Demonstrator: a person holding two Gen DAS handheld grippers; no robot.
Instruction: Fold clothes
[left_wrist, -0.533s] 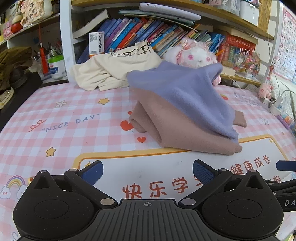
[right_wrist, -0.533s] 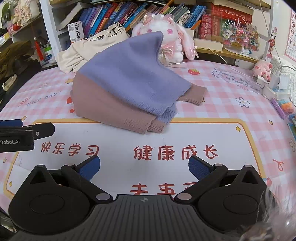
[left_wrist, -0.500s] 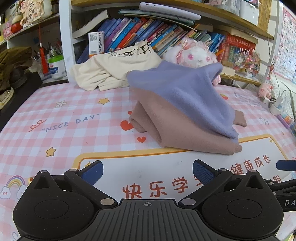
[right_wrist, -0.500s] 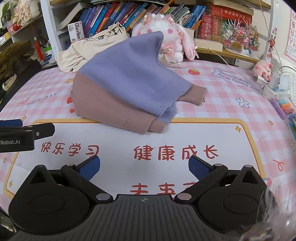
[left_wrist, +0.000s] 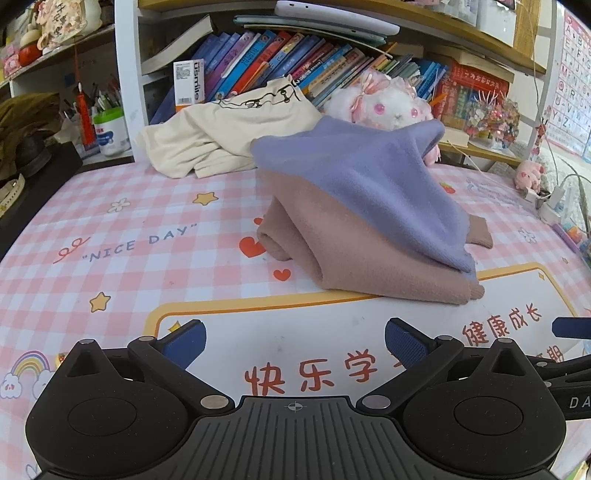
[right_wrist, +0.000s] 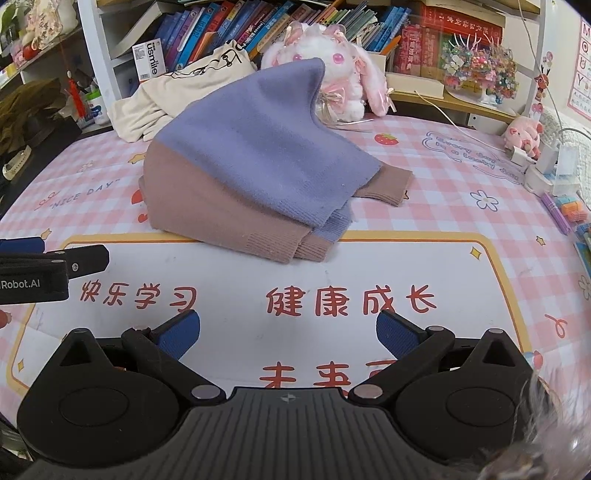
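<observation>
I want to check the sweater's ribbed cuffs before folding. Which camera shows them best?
The right wrist view: the sweater turns its ribbed cuffs toward that camera, with the rib lines clear and another pink cuff lying behind. The left wrist view shows the same sweater more side-on, with the cuffs small at its far right corner.

Each gripper is matte black plastic. The left gripper (left_wrist: 293, 341) has a ribbed centre plate with a small crosshair mark, two rounded side housings with triangular cut-outs, silver rivets at the arm joints, and blue textured pads on its fingers (left_wrist: 404, 341). The right gripper (right_wrist: 288, 332) matches it. White "Robot.AI" lettering shows at the left edge.
</observation>
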